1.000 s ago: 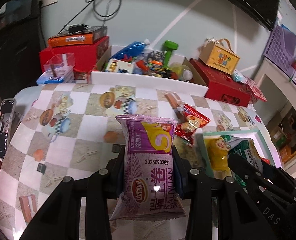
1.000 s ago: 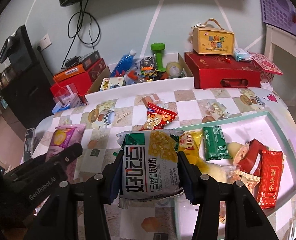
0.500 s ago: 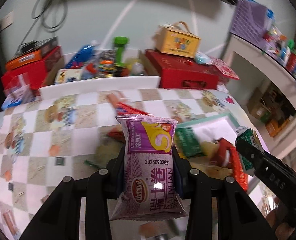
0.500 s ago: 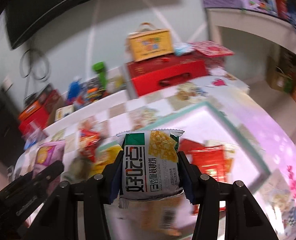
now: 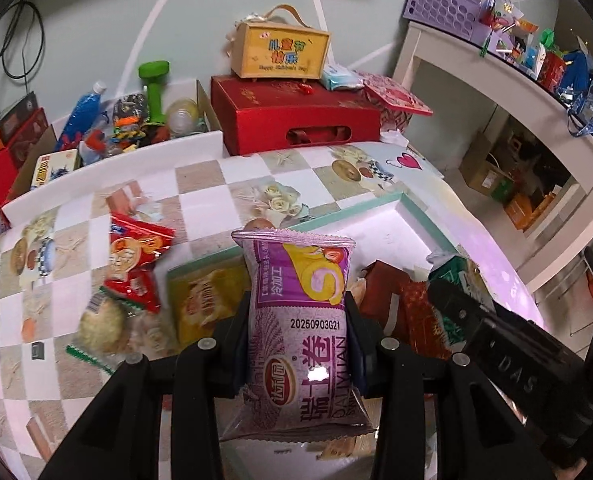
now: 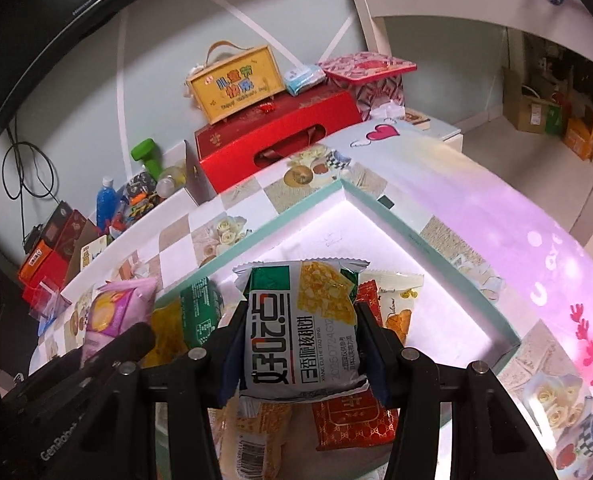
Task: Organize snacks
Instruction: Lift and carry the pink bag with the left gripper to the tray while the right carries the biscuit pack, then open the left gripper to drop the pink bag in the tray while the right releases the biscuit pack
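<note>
My left gripper [image 5: 296,336] is shut on a purple roll-cake packet [image 5: 302,320], held upright above the near left part of a white tray with a mint-green rim [image 5: 416,210]. My right gripper [image 6: 300,344] is shut on a grey and green cracker packet [image 6: 302,328], hanging over the tray's middle [image 6: 436,248]. In the tray lie a yellow packet [image 5: 204,300], red packets [image 6: 348,416] and a green one [image 6: 198,304]. The right gripper also shows at the right edge of the left wrist view [image 5: 452,284], and the left gripper at the left edge of the right wrist view [image 6: 108,316].
Loose red snack packets [image 5: 136,256] and a round rice cake [image 5: 102,324] lie on the checked tablecloth left of the tray. Behind stand a red gift box [image 5: 296,120], a yellow handled box [image 5: 282,54], a cluttered carton [image 5: 136,120] and a white shelf [image 5: 496,80].
Both grippers have swung to the right across the table with their packets still held, from the bare cloth and tray's left edge to over the tray. Both have rolled.
</note>
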